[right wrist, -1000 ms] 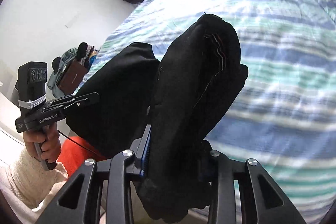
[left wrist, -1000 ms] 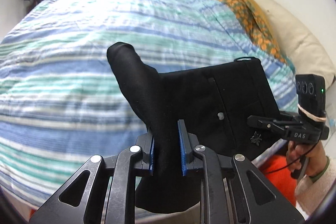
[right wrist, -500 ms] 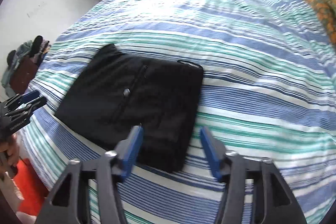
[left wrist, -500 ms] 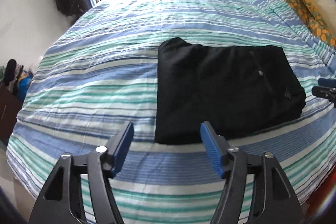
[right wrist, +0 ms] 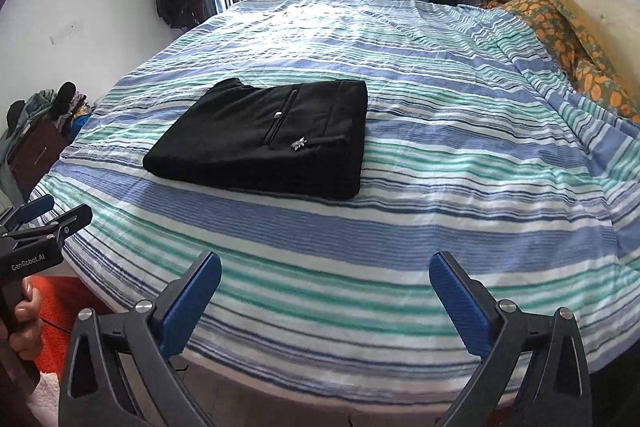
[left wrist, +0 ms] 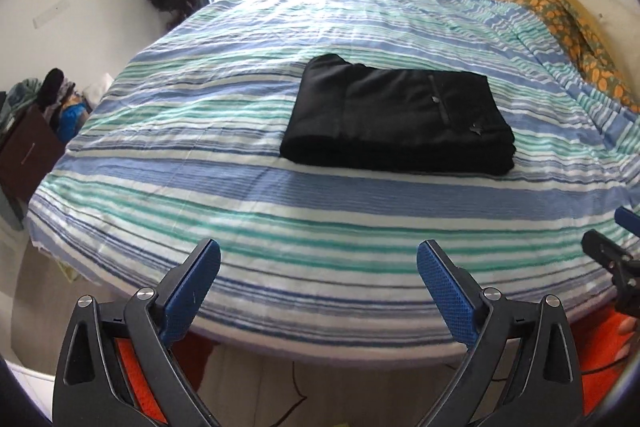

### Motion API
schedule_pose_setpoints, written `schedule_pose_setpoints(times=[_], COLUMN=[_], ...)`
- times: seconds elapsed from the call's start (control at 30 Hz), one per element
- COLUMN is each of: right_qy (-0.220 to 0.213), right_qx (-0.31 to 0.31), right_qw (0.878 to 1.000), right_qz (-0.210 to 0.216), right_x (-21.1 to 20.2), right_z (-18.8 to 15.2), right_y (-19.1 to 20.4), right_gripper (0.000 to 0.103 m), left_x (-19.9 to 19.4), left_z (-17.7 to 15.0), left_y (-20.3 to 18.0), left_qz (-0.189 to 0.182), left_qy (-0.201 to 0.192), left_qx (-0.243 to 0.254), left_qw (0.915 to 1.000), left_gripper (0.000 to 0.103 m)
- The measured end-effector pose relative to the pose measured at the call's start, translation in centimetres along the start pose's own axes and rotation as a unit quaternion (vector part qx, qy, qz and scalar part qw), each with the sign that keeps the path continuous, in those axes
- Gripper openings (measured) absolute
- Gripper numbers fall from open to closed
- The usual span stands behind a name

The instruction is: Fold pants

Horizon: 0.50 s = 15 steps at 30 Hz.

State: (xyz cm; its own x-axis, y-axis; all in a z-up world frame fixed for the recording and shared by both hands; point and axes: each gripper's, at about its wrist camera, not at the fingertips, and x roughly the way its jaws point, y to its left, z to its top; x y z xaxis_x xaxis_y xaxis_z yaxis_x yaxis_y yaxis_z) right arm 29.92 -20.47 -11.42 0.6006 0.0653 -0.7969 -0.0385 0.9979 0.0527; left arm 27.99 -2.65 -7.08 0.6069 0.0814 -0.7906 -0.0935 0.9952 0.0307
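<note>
The black pants point(left wrist: 396, 119) lie folded into a flat rectangle on the striped bed point(left wrist: 280, 219), also seen as the black pants point(right wrist: 264, 139) in the right wrist view. My left gripper point(left wrist: 318, 253) hangs back over the bed's near edge, well short of the pants. Its jaws are opening wide and nothing is between them. My right gripper point(right wrist: 324, 265) is likewise pulled back at the near edge, jaws opening wide, with nothing between them. The other gripper's tip point(left wrist: 608, 251) shows at the right edge of the left view.
An orange patterned blanket point(left wrist: 568, 27) and a pillow lie along the bed's right side. A dark cabinet point(left wrist: 24, 155) with clothes on it stands at the left, and a hand point(right wrist: 24, 323) holds the left gripper's handle. Something orange-red lies on the floor below the bed edge.
Both grippers were shut on the black pants and have let go. The pants now lie folded on the bed, and both grippers have opened wide and drawn back to the near edge.
</note>
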Motion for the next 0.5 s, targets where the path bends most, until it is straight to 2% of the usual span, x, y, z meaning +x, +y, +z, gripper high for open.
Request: schedule_pose_setpoints(times=[0.17,0.3,0.4,0.5], right_qy=[0.029,0.025,0.023,0.022], right_qx=[-0.032,-0.027,-0.028,-0.038], right_qw=[0.999,0.999,0.999,0.999], right_qz=[0.001,0.007,0.008,0.001], right_x=[-2.0,-3.9,-4.9,-5.5], right_z=[-2.2,-2.7,-2.5,-2.3], right_y=[2.6,3.4,4.0,4.7], right_gripper=[0.103,0.103,0.103,0.103], left_x=[-1.9,-2.5,-3.3,-3.8], left_z=[-0.9,-0.8,-0.9,-1.1], left_y=[0.6,1.3,1.1,0.9], left_qz=[-0.008,-0.007,0.01,0.011], left_qy=[0.009,0.018,0.003,0.0], left_qx=[-0.008,-0.014,0.002,0.01], left_qw=[0.9999,0.9997,0.9999,0.9999], left_gripper=[0.099,0.099,0.099,0.099])
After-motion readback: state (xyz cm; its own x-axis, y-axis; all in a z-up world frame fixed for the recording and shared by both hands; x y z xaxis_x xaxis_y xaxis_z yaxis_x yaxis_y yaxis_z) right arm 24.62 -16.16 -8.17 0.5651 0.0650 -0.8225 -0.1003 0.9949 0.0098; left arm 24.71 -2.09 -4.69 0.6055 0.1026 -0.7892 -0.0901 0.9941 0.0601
